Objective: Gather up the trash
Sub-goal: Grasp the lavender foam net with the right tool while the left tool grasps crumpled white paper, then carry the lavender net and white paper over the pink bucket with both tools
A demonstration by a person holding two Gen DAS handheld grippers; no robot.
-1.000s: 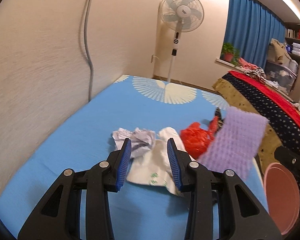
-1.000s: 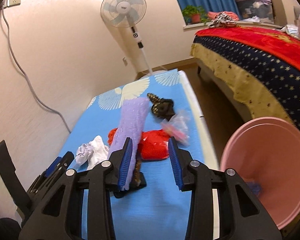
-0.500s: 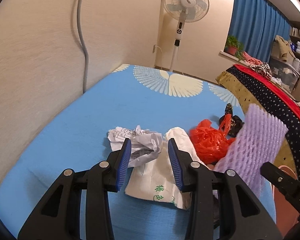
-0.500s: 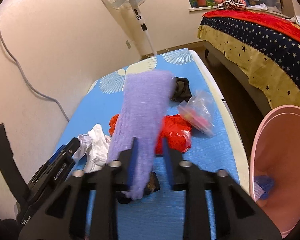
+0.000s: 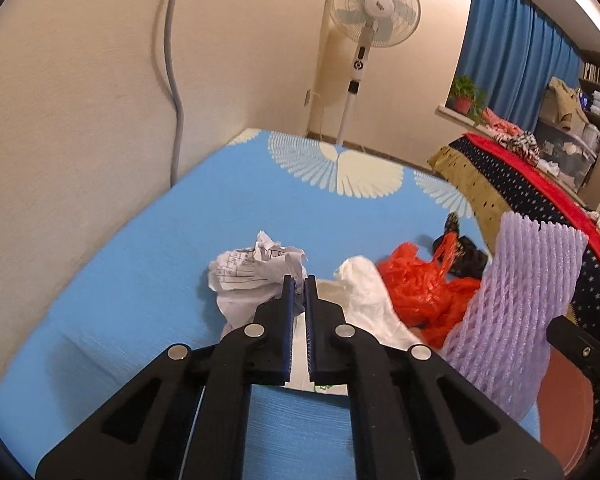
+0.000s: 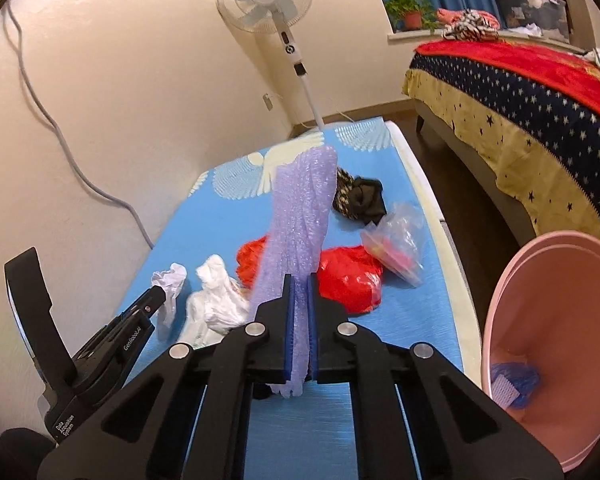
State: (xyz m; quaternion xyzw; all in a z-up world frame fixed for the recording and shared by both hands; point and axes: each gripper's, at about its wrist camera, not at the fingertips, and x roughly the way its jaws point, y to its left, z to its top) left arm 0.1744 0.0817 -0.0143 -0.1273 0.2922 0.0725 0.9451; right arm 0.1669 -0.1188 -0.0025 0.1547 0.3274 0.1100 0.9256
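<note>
We find the right gripper [image 6: 299, 322] pinching the purple foam net sleeve [image 6: 300, 232], jaws pressed nearly together on its lower end; the sleeve's long axis runs straight ahead and upward from the claw, clear of the blue mattress [image 6: 416, 320]. The pink bin [image 6: 556, 344] stands to the right of this claw and slightly below it, beside the mattress edge, with a blue scrap [image 6: 514, 384] already inside; we judge the coming move to turn on a swing rightward so the sleeve's far end clears the rim before release. The left gripper [image 5: 299, 320] has its jaws drawn close upon the crumpled printed paper [image 5: 252, 276], which lies directly ahead of and just left of its tips; whether it grips firmly we cannot confirm. To the right of the left claw lie a white plastic bag [image 5: 364, 292] and an orange plastic bag [image 5: 424, 284]. The right hand is the nearer to the bin.
</note>
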